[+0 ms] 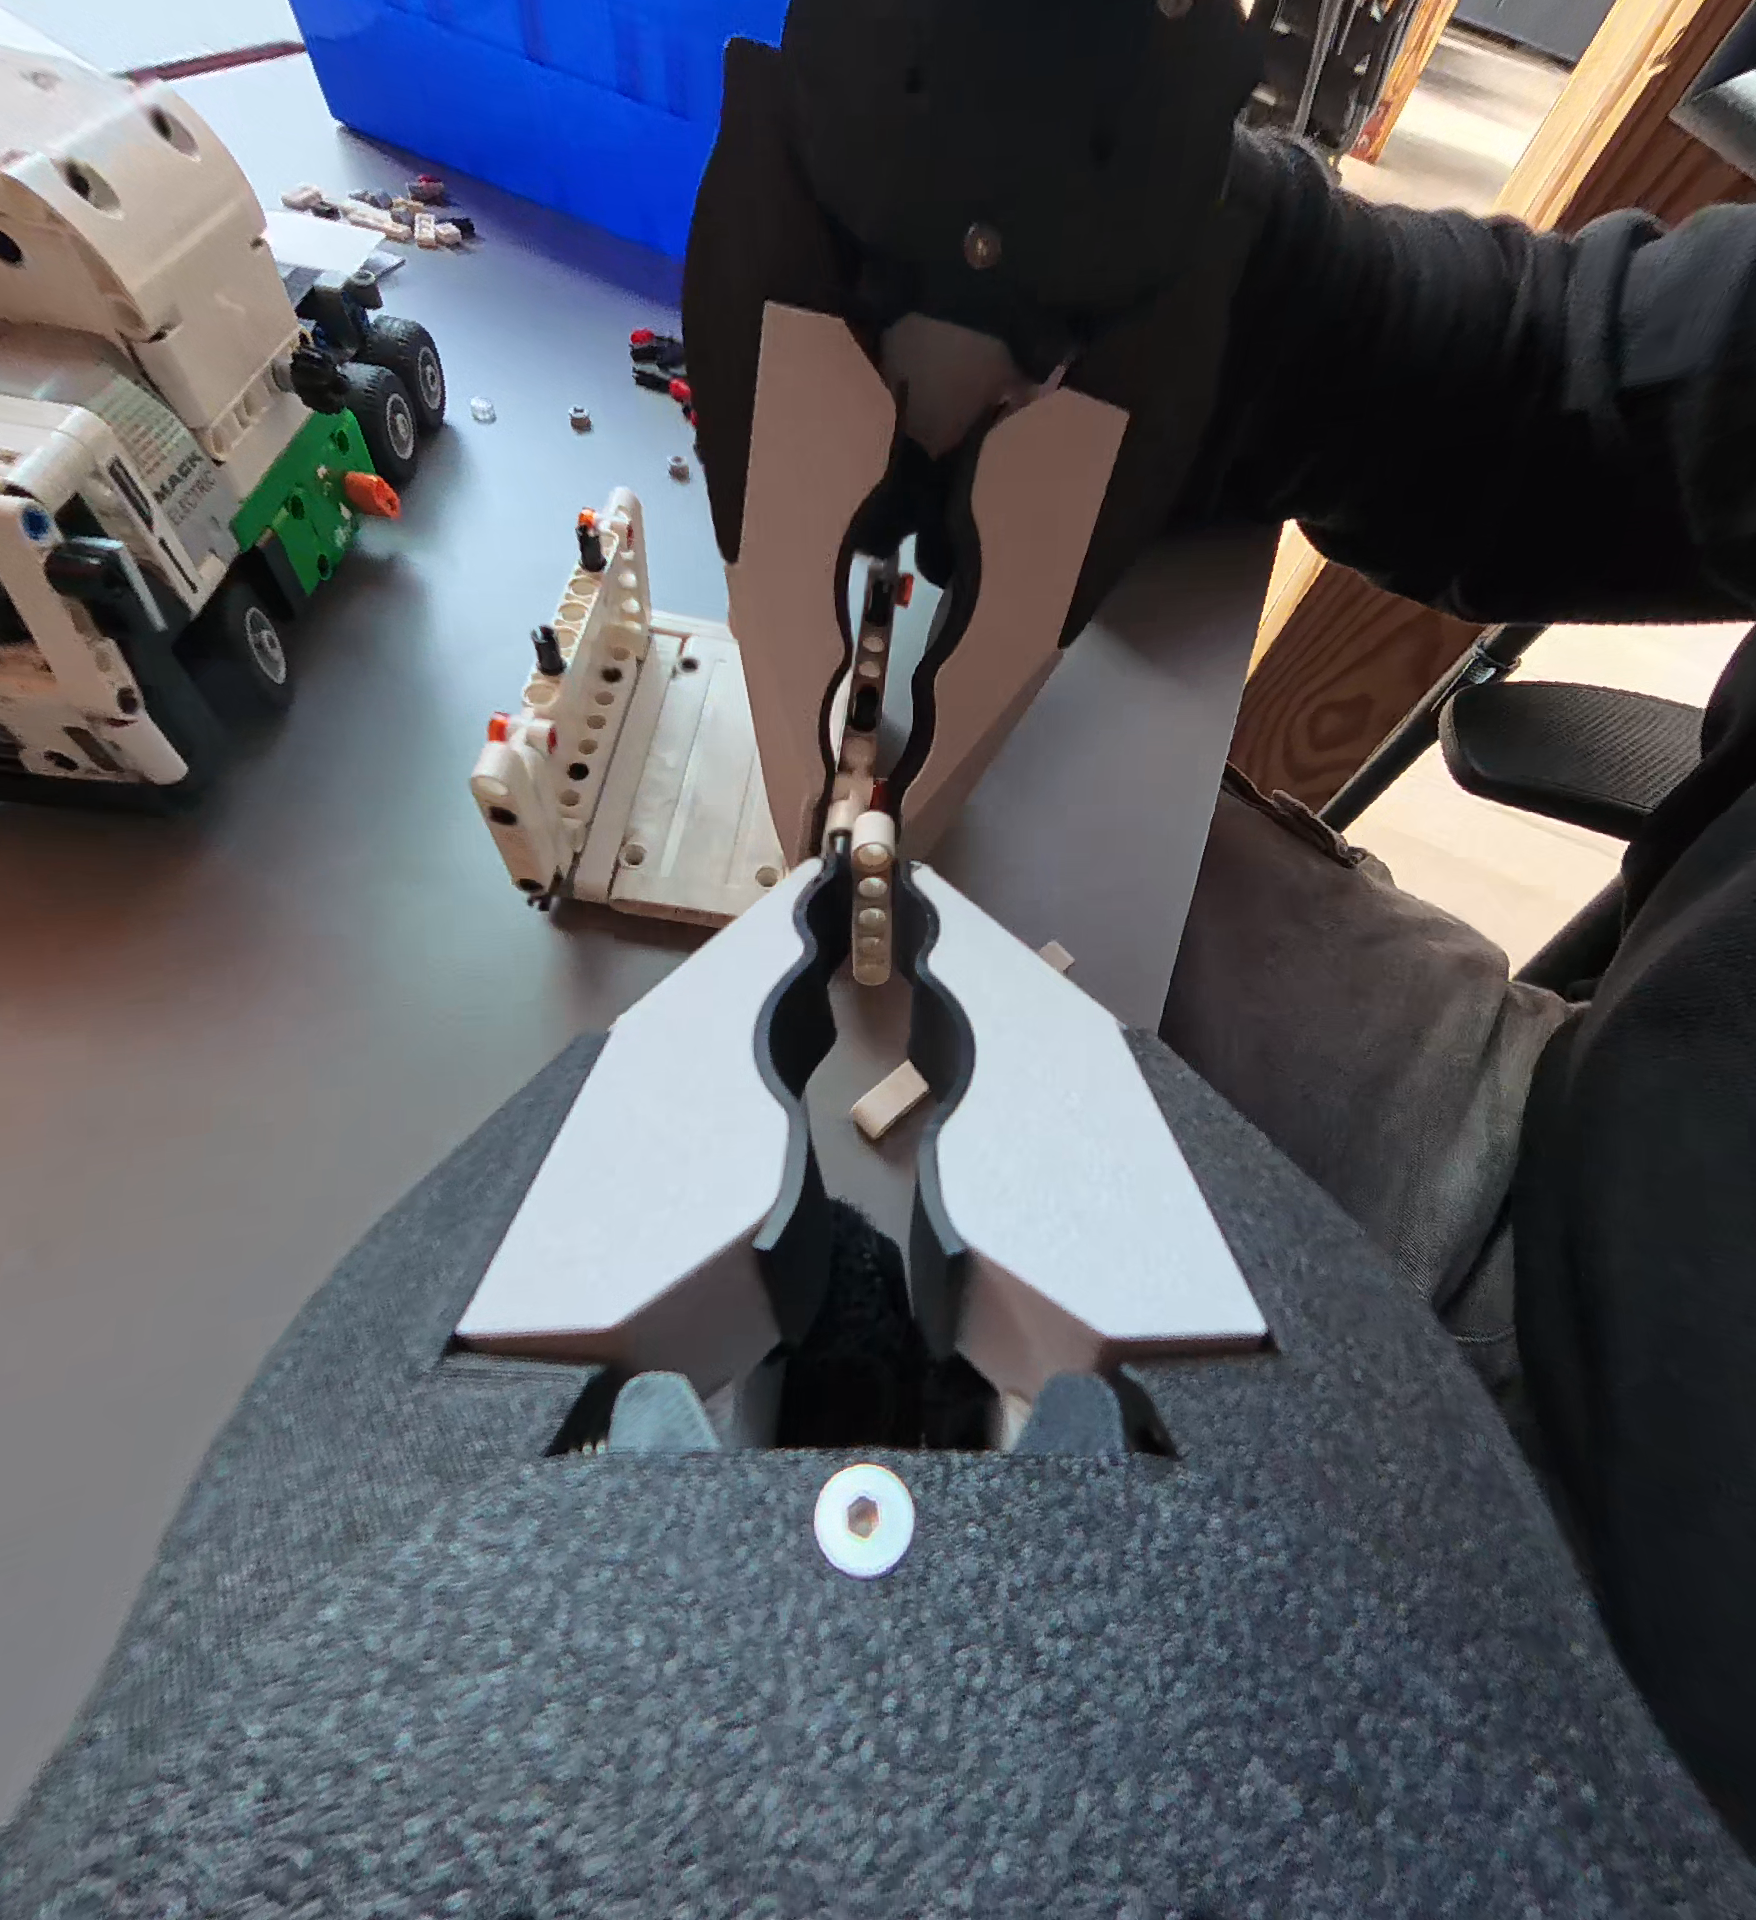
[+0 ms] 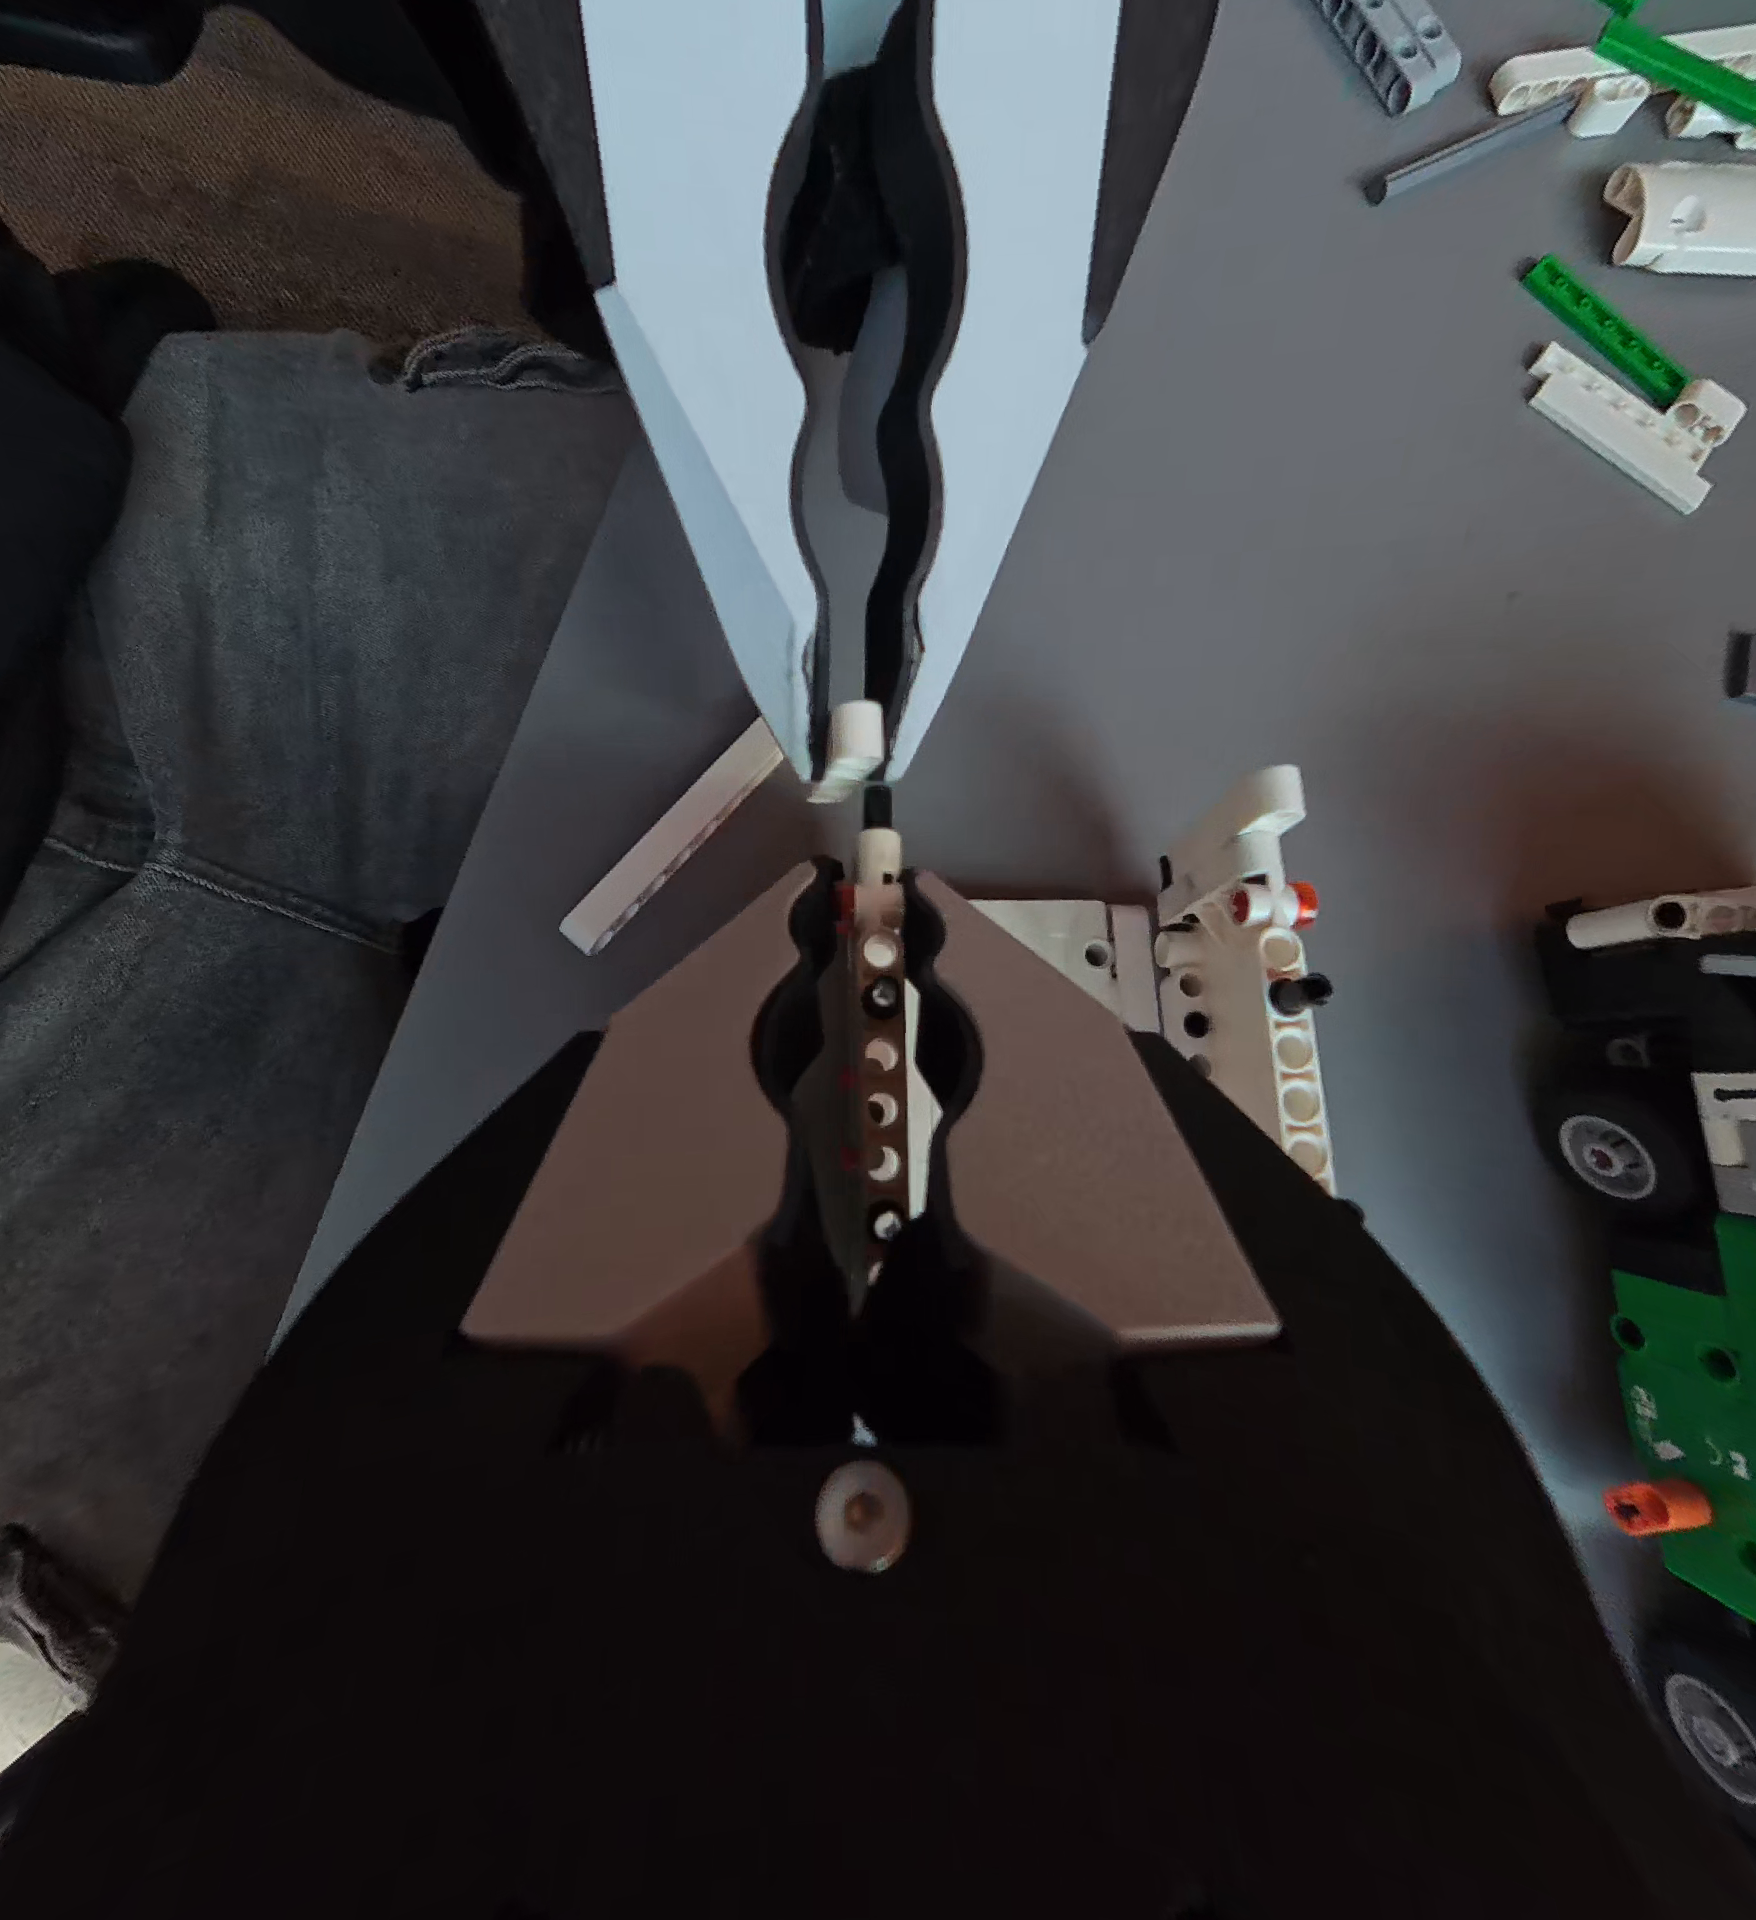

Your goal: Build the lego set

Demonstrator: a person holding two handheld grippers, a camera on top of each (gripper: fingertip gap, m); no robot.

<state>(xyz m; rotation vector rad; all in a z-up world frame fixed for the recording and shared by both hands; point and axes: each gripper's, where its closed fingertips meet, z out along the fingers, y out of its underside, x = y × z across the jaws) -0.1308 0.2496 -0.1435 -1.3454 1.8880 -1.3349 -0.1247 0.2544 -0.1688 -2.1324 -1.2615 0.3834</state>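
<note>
Your left gripper (image 1: 869, 883) is pinching a short white holed beam (image 1: 871, 914); your right gripper (image 2: 879, 883) is clamping a long white holed beam (image 2: 882, 1039), tips nearly meeting above the grey table (image 1: 230, 1039)

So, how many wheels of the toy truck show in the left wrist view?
3, all on the near side of the toy truck: two rear wheels close together, one forward wheel. Others may be hidden behind the body.
</note>
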